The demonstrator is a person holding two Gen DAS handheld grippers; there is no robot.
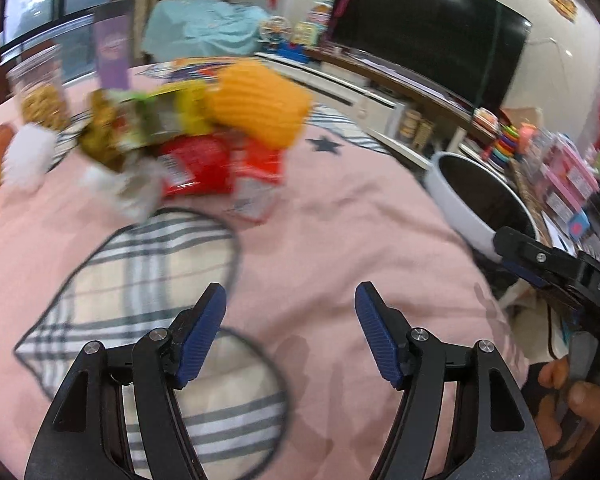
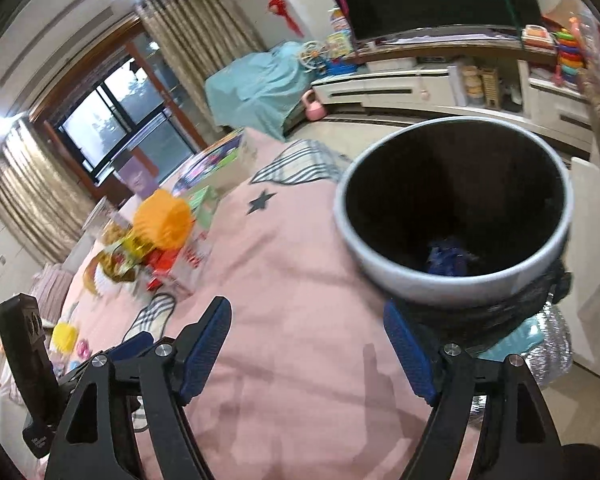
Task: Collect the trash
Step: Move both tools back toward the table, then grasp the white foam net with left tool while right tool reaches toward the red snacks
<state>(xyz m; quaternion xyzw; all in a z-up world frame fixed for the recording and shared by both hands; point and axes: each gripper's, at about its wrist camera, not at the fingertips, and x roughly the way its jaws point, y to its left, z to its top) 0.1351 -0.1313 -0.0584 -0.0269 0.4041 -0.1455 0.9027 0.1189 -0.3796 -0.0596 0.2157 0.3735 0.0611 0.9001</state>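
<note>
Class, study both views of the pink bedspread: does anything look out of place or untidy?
Yes. A loose heap of snack wrappers, red, green and yellow, lies strewn on the bedspread beside an orange knitted thing, not in the bin at the bed's edge. The bin holds only a blue scrap. Both grippers are empty.

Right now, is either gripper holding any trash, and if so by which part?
Nothing is held. The left gripper stands open over the pink patterned cloth; the right gripper stands open beside the white round bin.
</note>
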